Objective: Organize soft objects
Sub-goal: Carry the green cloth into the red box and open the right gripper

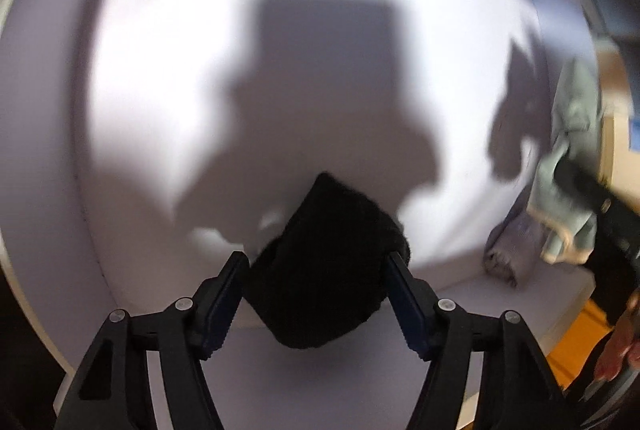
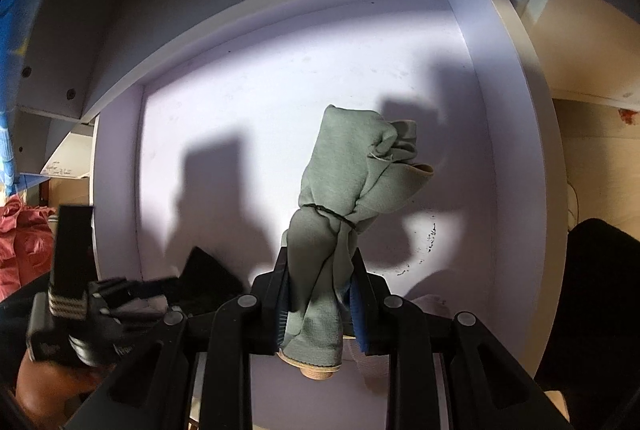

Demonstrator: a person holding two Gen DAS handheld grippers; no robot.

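My left gripper (image 1: pixel 316 262) is shut on a black knitted soft bundle (image 1: pixel 328 262) and holds it inside a white shelf compartment (image 1: pixel 160 70), just above the shelf floor. My right gripper (image 2: pixel 320 290) is shut on a sage-green sock bundle (image 2: pixel 344 182) tied with a thin black band, held upright in the same compartment (image 2: pixel 500 110). In the left wrist view the green bundle (image 1: pixel 568 166) and the right gripper's body (image 1: pixel 600 198) show at the right edge. In the right wrist view the left gripper (image 2: pixel 132 290) and its black bundle (image 2: pixel 208 274) show at lower left.
A grey-lilac folded soft item (image 1: pixel 508 246) lies on the shelf floor at the right. The compartment has side walls and a board above (image 2: pixel 280 2). Red fabric (image 2: pixel 24 242) lies outside to the left. A wooden surface (image 2: pixel 592 50) is to the right.
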